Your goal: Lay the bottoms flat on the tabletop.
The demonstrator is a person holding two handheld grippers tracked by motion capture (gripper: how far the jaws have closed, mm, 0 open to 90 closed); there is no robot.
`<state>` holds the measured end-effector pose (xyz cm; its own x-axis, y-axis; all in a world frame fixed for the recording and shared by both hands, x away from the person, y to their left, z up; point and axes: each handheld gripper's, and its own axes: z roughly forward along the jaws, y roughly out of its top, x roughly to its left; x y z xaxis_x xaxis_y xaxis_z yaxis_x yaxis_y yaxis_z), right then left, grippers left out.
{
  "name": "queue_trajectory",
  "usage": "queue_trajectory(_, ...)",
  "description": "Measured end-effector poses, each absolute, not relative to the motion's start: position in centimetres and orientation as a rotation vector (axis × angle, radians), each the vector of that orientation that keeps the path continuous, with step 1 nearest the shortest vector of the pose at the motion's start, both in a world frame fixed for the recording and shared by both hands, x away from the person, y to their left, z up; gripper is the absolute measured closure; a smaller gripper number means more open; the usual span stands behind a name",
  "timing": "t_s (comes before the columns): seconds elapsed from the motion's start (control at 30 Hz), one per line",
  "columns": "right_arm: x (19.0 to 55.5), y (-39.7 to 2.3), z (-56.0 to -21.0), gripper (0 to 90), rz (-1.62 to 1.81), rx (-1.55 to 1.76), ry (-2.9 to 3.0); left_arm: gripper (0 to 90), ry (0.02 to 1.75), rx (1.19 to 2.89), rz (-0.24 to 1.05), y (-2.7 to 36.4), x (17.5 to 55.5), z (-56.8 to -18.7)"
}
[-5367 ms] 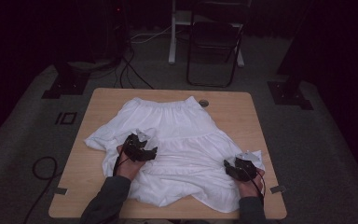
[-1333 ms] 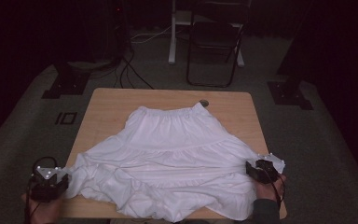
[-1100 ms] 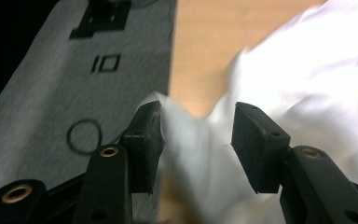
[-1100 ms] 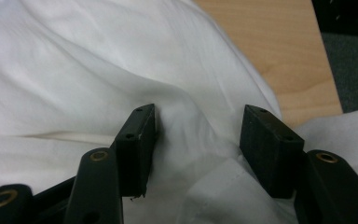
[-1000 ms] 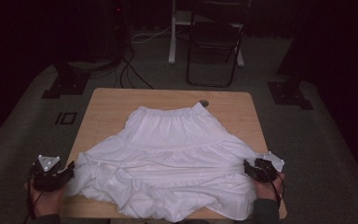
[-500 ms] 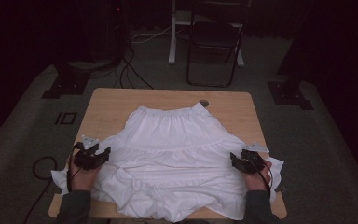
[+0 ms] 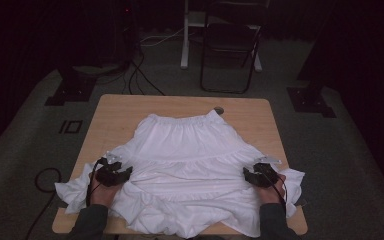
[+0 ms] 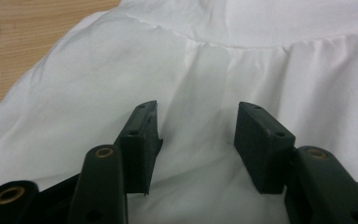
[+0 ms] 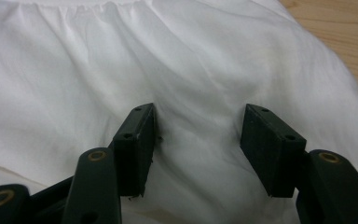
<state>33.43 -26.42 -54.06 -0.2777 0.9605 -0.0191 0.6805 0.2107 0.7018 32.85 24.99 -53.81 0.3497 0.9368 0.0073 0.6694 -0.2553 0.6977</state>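
High view: skirt (image 7: 190, 165) overhanging table (image 7: 125, 107) front edge

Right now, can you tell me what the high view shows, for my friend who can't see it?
A white skirt lies spread on a wooden table, waistband at the far side. A person's left hand-held gripper and right hand-held gripper rest on its side edges, jaws open.

One white skirt (image 7: 190, 165), one table (image 7: 120, 110), two grippers, one chair (image 7: 230, 45)
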Motion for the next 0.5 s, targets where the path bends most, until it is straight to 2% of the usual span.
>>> queue_trajectory(0.5, 29.2, -26.6, -54.2, 49.2, 0.830, 1.578, 1.983, 49.6, 1.392, 2.023, 0.564, 25.0, 27.3, -53.8)
